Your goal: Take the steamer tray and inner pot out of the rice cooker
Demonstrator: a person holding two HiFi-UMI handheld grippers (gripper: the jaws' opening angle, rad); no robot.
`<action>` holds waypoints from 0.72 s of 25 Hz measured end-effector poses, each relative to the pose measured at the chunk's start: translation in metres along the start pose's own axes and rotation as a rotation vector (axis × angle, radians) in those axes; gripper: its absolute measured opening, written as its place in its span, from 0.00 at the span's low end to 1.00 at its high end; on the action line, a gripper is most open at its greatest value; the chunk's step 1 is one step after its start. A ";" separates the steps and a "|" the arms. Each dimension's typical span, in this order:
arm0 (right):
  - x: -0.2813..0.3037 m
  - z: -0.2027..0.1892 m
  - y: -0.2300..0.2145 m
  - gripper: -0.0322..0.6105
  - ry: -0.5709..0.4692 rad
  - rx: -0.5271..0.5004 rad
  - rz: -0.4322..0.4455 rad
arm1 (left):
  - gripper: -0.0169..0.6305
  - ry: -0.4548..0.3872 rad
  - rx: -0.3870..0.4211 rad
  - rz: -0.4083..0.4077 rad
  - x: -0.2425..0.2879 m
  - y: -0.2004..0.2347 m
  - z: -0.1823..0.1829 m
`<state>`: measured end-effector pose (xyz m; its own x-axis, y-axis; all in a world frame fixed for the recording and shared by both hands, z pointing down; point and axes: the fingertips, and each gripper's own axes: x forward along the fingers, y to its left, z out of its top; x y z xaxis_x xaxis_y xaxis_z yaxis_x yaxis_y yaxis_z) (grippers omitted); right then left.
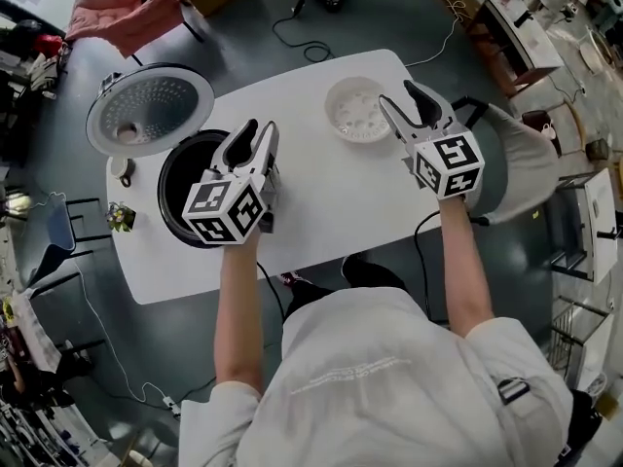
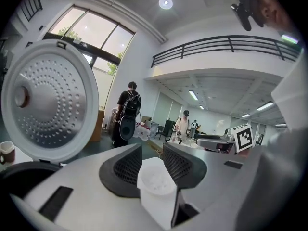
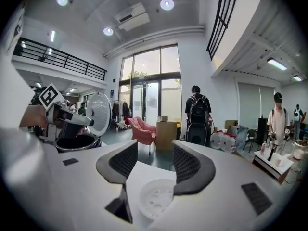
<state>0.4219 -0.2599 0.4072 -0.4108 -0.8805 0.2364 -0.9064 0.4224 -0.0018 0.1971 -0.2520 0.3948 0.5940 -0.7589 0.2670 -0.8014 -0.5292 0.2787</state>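
The rice cooker (image 1: 180, 197) stands at the table's left end with its perforated lid (image 1: 148, 111) swung open. Its opening looks dark, and I cannot tell whether the inner pot sits in it. The white steamer tray (image 1: 357, 111) lies on the white table (image 1: 321, 212), right of the cooker. My left gripper (image 1: 259, 129) hovers open over the cooker's right rim, holding nothing. My right gripper (image 1: 399, 95) is open and empty just right of the tray. The tray (image 2: 156, 182) shows below the left gripper (image 2: 151, 150), and the tray (image 3: 156, 196) also lies below the right gripper (image 3: 155, 148).
A small cup (image 1: 122, 170) stands by the cooker's left side. A grey chair (image 1: 521, 159) sits against the table's right end, with a pink chair (image 1: 127, 13) at the far left. Cables run over the floor. People (image 3: 196, 114) stand in the room beyond.
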 end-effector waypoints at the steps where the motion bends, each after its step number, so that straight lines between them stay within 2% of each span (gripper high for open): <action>1: 0.002 0.009 0.011 0.39 -0.011 -0.007 0.010 | 0.26 -0.012 0.005 0.003 -0.007 0.006 0.006; 4: 0.009 0.028 0.046 0.39 -0.029 -0.037 0.051 | 0.26 -0.038 0.030 0.018 -0.034 0.021 0.018; 8: 0.018 0.061 0.077 0.39 -0.059 -0.076 0.092 | 0.26 -0.073 0.127 0.060 -0.065 0.039 0.046; 10: 0.022 0.077 0.093 0.39 -0.079 -0.084 0.109 | 0.26 -0.101 0.151 0.087 -0.082 0.051 0.058; 18: 0.041 0.115 0.168 0.39 -0.137 -0.065 0.233 | 0.26 -0.170 0.225 0.189 -0.150 0.093 0.084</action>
<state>0.2412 -0.2499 0.3050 -0.6212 -0.7768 0.1034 -0.7793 0.6262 0.0229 0.0274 -0.2190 0.3030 0.4281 -0.8941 0.1315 -0.9030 -0.4290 0.0233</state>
